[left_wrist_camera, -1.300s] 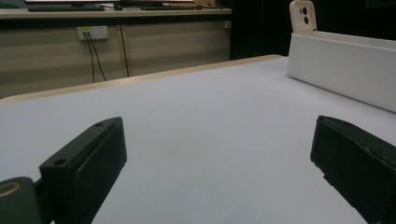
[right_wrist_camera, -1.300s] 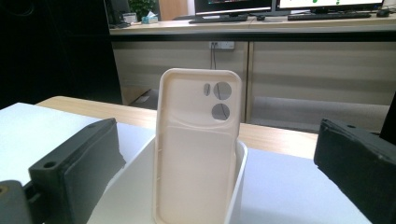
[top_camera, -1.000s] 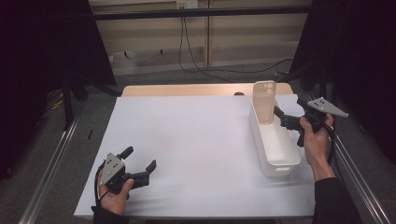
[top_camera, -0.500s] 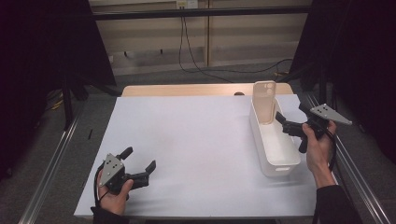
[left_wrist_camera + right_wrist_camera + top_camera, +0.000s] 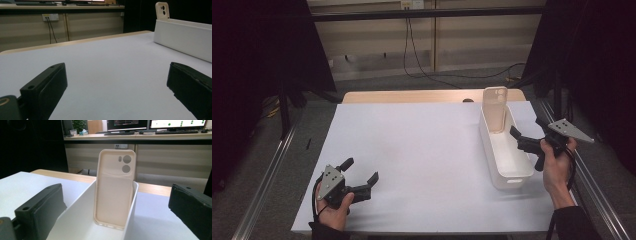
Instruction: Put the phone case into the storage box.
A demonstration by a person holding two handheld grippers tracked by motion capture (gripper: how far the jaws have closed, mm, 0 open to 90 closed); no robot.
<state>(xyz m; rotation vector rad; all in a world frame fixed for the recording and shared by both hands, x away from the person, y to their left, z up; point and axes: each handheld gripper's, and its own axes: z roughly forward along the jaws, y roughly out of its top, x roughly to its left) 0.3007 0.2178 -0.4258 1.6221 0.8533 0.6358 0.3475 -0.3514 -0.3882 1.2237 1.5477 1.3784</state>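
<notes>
A beige phone case (image 5: 495,109) (image 5: 115,191) (image 5: 162,10) stands upright against the far end wall of a long white bin (image 5: 514,176) (image 5: 75,220) (image 5: 182,37) at the table's right side. My right gripper (image 5: 527,131) (image 5: 115,220) hovers open over the bin's right rim, jaws wide apart and pointing toward the case, with nothing between them. My left gripper (image 5: 360,172) (image 5: 115,92) rests open near the table's front left corner, jaws spread above bare white surface, holding nothing.
The white table top (image 5: 422,150) spans the middle, with a wooden strip (image 5: 412,96) along its far edge. Metal rails (image 5: 267,170) run along both sides. Cables (image 5: 422,60) hang by the back wall.
My right gripper has drifted back toward the person and slightly lower, away from the phone case. The left gripper has stayed put.
</notes>
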